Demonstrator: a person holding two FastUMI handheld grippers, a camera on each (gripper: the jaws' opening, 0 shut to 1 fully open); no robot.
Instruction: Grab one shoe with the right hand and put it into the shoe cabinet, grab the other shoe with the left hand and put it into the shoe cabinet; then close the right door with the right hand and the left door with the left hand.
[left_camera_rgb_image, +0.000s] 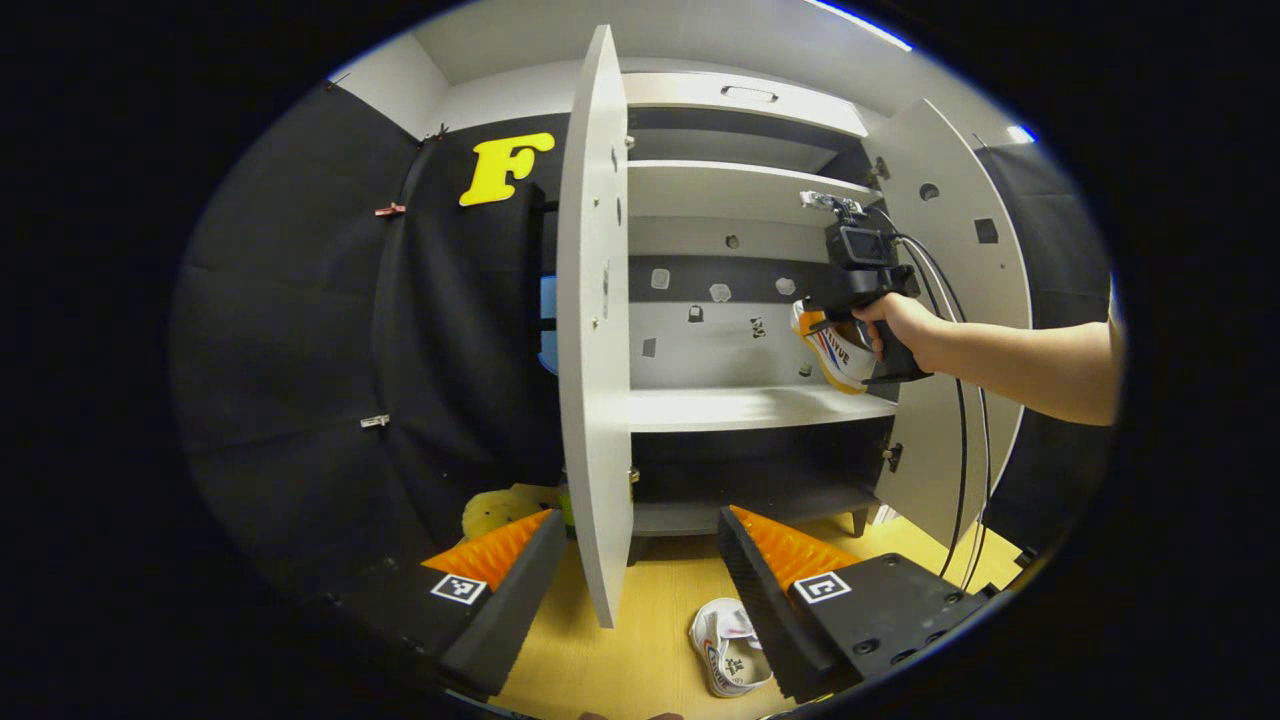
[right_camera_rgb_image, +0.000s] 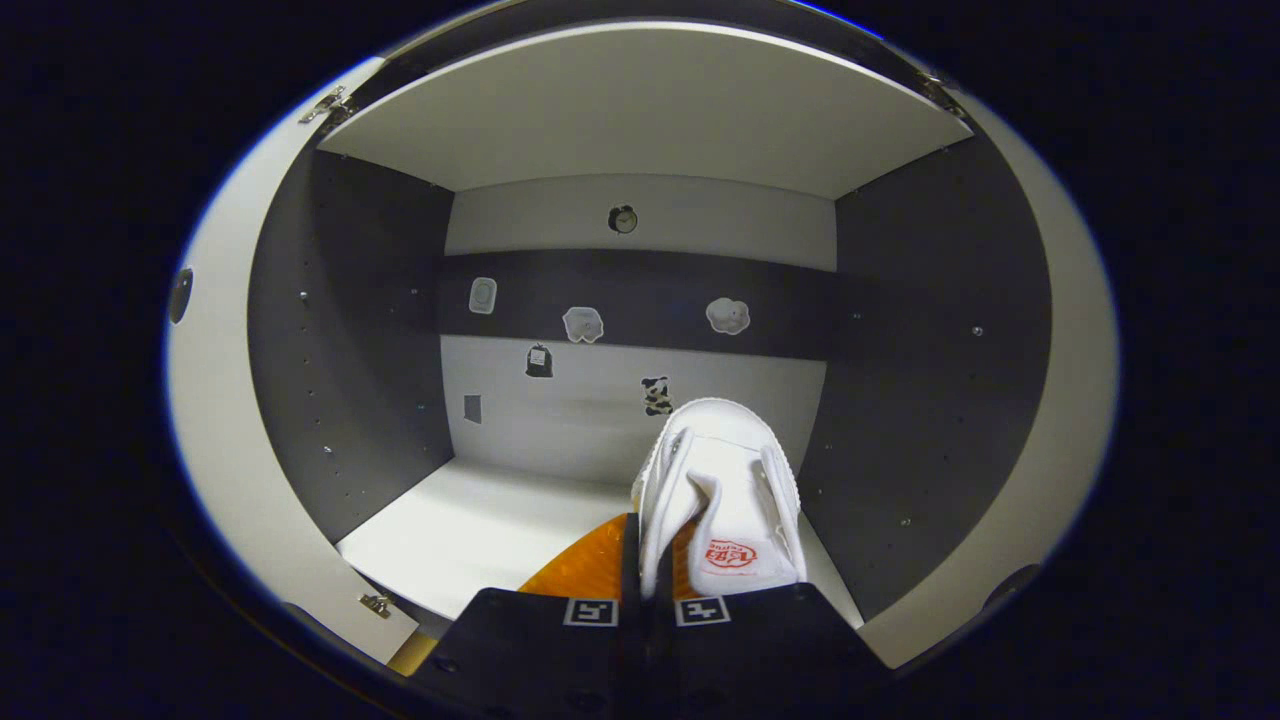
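Left gripper view: my left gripper (left_camera_rgb_image: 640, 570) hangs wide open over the floor, second shoe (left_camera_rgb_image: 729, 648) lying just below it. Right gripper (left_camera_rgb_image: 850, 290) is up at the shoe cabinet (left_camera_rgb_image: 740, 405).

Right gripper view: fingers pinch the white shoe (right_camera_rgb_image: 722, 495) above the middle shelf (right_camera_rgb_image: 470, 530).

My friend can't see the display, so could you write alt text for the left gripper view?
A hand holds the right gripper with a white shoe above the middle shelf of an open shoe cabinet. In front, the left gripper is open over a wooden floor, with a second shoe beside it.
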